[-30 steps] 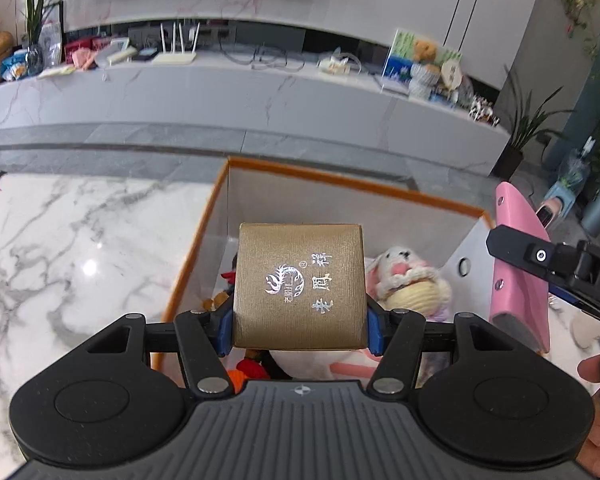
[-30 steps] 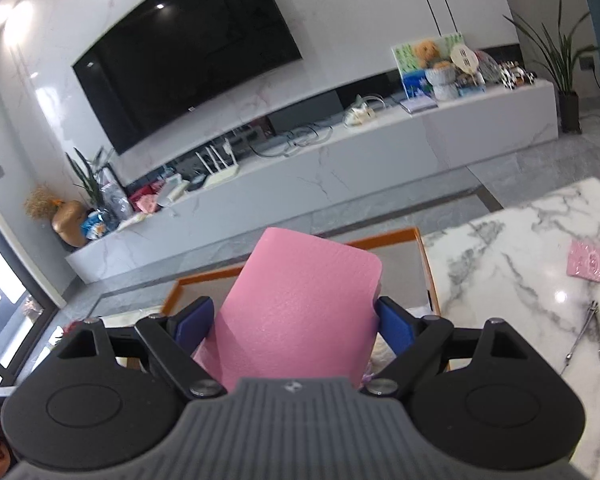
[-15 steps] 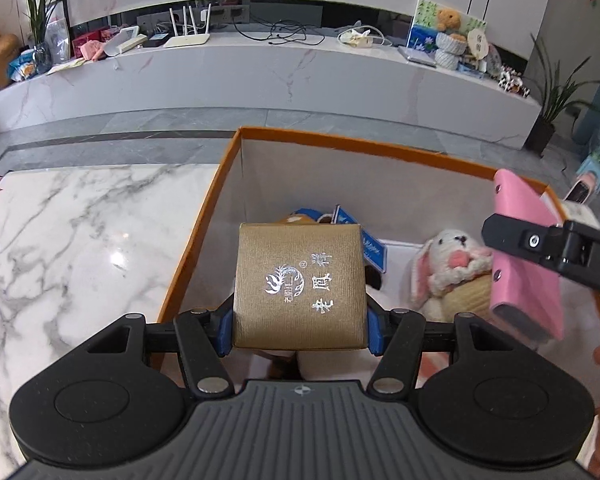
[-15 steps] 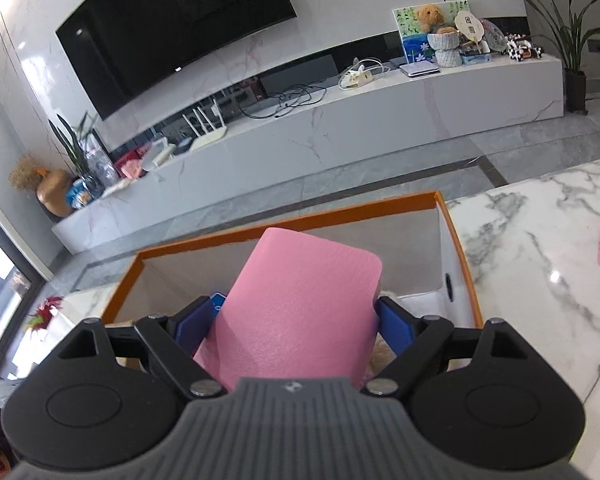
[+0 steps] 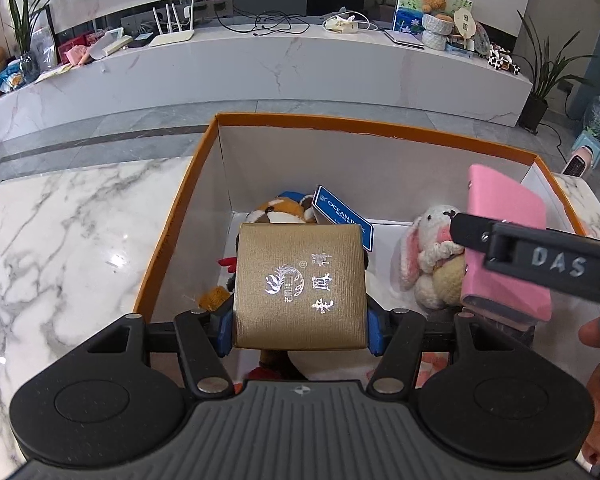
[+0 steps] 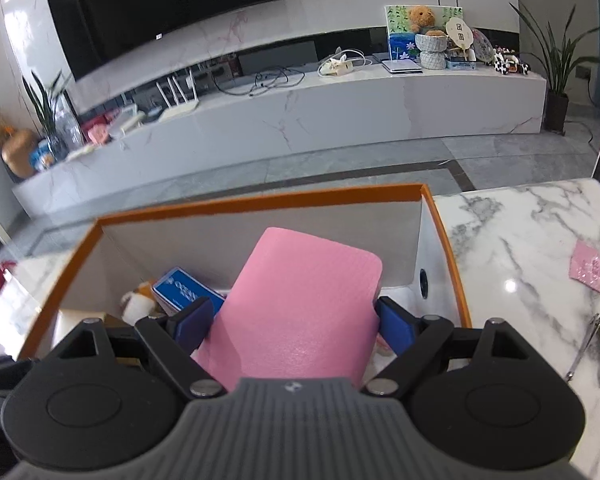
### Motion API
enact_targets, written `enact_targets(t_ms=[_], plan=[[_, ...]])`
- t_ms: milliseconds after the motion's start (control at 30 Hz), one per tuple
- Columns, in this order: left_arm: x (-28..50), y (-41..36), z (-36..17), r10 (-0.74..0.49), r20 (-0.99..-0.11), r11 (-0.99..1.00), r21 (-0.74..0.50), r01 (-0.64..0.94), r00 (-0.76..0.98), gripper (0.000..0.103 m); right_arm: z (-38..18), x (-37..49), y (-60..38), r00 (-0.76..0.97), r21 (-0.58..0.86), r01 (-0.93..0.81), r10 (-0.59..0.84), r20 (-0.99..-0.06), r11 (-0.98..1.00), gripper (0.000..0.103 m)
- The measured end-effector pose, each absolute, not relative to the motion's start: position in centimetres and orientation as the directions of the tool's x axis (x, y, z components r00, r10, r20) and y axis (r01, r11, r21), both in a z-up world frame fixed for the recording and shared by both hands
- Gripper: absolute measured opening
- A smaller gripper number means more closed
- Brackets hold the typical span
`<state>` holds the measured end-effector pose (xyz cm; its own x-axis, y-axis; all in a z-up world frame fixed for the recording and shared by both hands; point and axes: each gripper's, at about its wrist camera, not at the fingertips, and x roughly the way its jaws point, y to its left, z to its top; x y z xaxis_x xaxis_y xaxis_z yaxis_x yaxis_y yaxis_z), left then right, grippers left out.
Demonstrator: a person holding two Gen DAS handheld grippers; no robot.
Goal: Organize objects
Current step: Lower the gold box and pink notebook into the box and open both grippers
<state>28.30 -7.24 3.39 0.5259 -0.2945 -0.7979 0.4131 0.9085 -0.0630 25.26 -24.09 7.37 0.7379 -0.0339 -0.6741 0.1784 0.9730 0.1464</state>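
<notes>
One blue tag (image 5: 342,221) in the orange-rimmed box (image 5: 372,127) reads "OCEAN PARK".

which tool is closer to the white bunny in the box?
Right. The right tool, gripping the pink case, sits right beside the bunny; the left tool, holding the gold box, is farther left.

Gold box (image 5: 300,286) silver print; pink wallet (image 6: 296,320); orange-rimmed white bin (image 5: 372,127); grey-veined white marble table (image 5: 68,232).
</notes>
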Motion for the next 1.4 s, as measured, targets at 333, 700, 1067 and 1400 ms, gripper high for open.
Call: enact_targets(t_ms=[333, 700, 1067, 1400], plan=[[28.3, -7.6, 3.2, -0.276, -0.808, 0.908, -0.041, 0.416, 0.521, 0.068, 7.1, 25.3, -23.8, 0.727, 0.108, 0.205, -0.077, -0.682, 0.973, 0.088], [28.4, -7.3, 3.5, -0.277, -0.798, 0.92, -0.059, 0.387, 0.536, 0.071, 7.8, 25.1, -24.1, 0.763, 0.133, 0.197, -0.067, -0.643, 0.971, 0.092], [28.0, -7.1, 4.1, -0.255, -0.786, 0.927, -0.033, 0.374, 0.563, 0.071, 8.4, 24.4, -24.7, 0.773, 0.14, 0.204, -0.072, -0.63, 0.969, 0.092], [27.3, -6.9, 4.8, -0.241, -0.776, 0.929, -0.011, 0.37, 0.583, 0.071, 8.9, 23.7, -23.6, 0.78, 0.131, 0.17, -0.052, -0.623, 0.977, 0.092]])
